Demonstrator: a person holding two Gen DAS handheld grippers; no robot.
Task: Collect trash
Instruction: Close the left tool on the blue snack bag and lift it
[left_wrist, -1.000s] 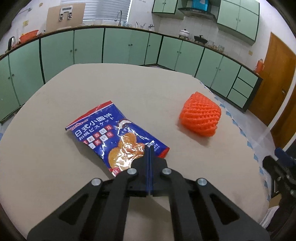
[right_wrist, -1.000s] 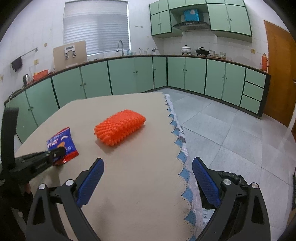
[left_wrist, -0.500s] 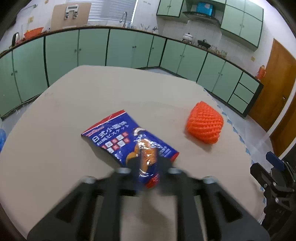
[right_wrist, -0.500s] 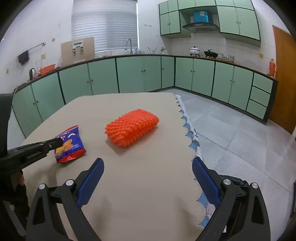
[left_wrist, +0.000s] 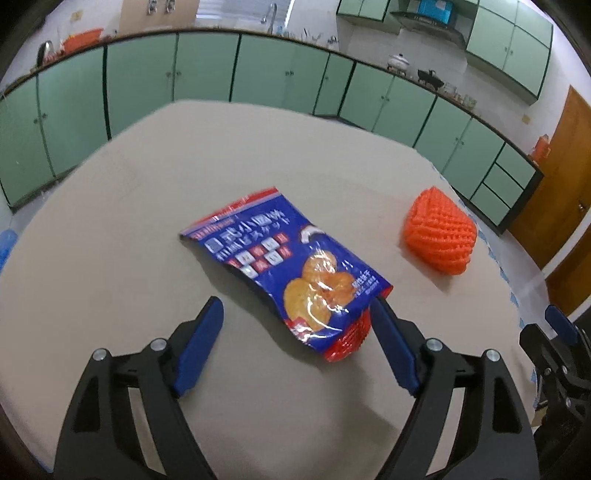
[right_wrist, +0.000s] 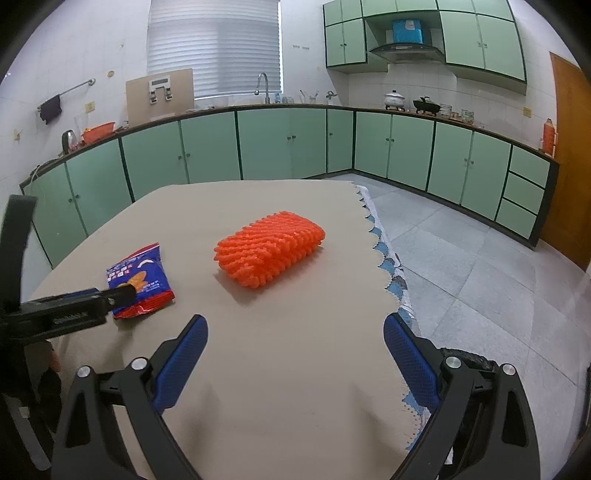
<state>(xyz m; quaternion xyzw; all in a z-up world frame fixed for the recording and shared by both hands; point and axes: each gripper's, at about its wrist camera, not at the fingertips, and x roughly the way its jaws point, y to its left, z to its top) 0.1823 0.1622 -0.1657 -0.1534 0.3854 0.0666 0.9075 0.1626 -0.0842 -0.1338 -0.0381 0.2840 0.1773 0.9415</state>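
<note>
A blue and red snack bag lies flat on the beige table. My left gripper is open, its jaws spread wide around the bag's near end, the right pad close to the bag's corner. An orange foam net lies to the right of the bag. In the right wrist view the bag is at the left with the left gripper's finger over it, and the foam net is ahead. My right gripper is open and empty above the table.
The table's scalloped cloth edge runs along the right, with tiled floor beyond. Green kitchen cabinets line the far walls. The right gripper shows at the right edge of the left wrist view.
My left gripper was shut a second ago and has opened wide. It now straddles the bag's near end. The right gripper stays open and has barely shifted.
</note>
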